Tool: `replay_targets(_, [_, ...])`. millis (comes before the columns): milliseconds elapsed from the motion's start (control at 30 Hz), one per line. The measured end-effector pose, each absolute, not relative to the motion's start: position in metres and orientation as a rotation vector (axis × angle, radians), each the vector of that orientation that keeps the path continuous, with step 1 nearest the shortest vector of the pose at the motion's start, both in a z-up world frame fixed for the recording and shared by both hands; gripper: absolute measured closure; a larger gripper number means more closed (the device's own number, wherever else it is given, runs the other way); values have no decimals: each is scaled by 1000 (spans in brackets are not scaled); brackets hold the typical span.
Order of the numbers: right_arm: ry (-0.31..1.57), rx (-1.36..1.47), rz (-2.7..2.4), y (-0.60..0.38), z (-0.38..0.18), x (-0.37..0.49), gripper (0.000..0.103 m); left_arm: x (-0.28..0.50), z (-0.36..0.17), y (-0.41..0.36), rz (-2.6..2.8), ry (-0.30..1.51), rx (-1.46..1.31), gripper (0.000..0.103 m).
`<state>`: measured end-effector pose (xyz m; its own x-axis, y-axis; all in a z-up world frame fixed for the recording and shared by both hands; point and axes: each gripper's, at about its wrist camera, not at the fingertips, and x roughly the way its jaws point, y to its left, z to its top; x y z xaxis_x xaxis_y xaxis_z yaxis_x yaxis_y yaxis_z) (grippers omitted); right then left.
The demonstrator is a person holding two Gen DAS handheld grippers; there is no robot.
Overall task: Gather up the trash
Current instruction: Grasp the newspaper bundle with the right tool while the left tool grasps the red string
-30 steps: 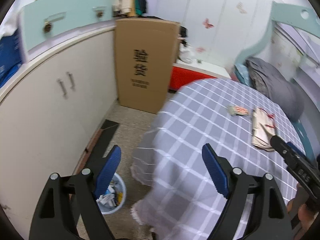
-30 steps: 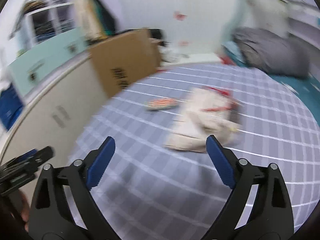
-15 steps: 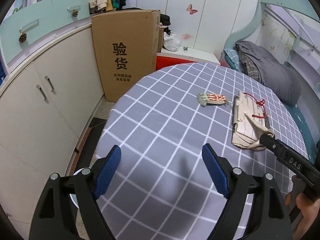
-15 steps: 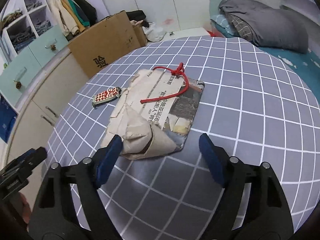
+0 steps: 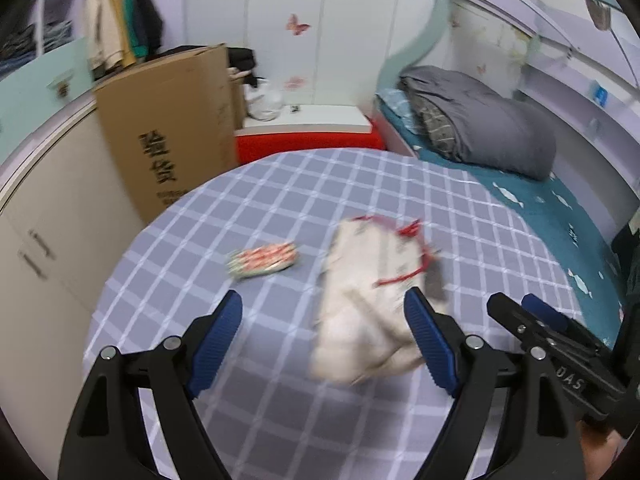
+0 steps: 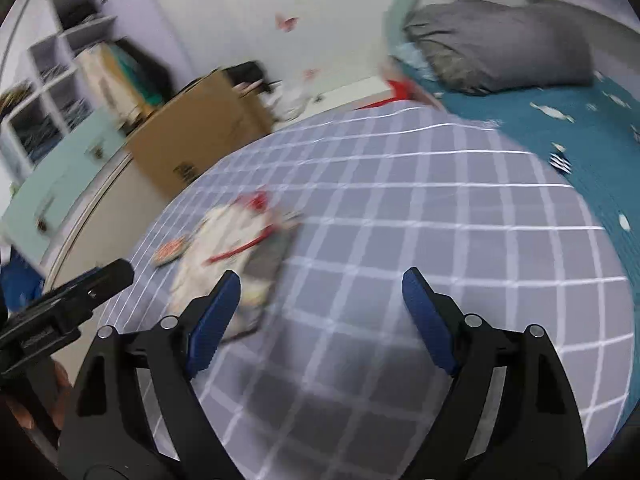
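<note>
The paper bag (image 5: 360,312) with red string lies mid-bench (image 5: 280,208), the small wrapper (image 5: 262,261) at its 9 o'clock. Both look light and crinkly; pinching an edge should work. Left tool (image 5: 322,334) and right tool (image 6: 320,312) are spread, empty.

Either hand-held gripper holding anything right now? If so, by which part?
Nothing is held. The left hand-held gripper and right hand-held gripper are both open above the checked tablecloth; the paper bag and snack wrapper lie untouched.
</note>
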<state>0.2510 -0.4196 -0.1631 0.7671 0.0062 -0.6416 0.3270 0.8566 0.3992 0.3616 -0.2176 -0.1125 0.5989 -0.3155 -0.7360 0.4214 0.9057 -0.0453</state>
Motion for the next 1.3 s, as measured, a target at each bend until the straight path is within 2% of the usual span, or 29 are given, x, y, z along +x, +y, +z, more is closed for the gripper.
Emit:
replay_targets(367, [619,538,-265,-477,-161,271,20,412,-136,-320,-483,909,206,24])
replay_targets(533, [630,564,-215,-482,-164,280,20,426,-148,-337,-471,935,245,46])
replay_targets(567, [633,558,-204,-480,-164,281,20,428,-150,-338,-472,943,248,57])
replay_targets(600, [632,554,-198,-480,-164,283,20,429,-153,-338,-473,954,249,80])
replay_targets(633, [630,551,-195,-479,-163,284,20,430,-154,-338,-478,962,248,94])
replay_targets(900, [651,524,-171,-462,-159,282,20,414,-117,-292,-468,863,127,96])
replay_targets(1300, [772,333,-90,-333,-156,294,16,364,-81,-181,-369,762,110,96])
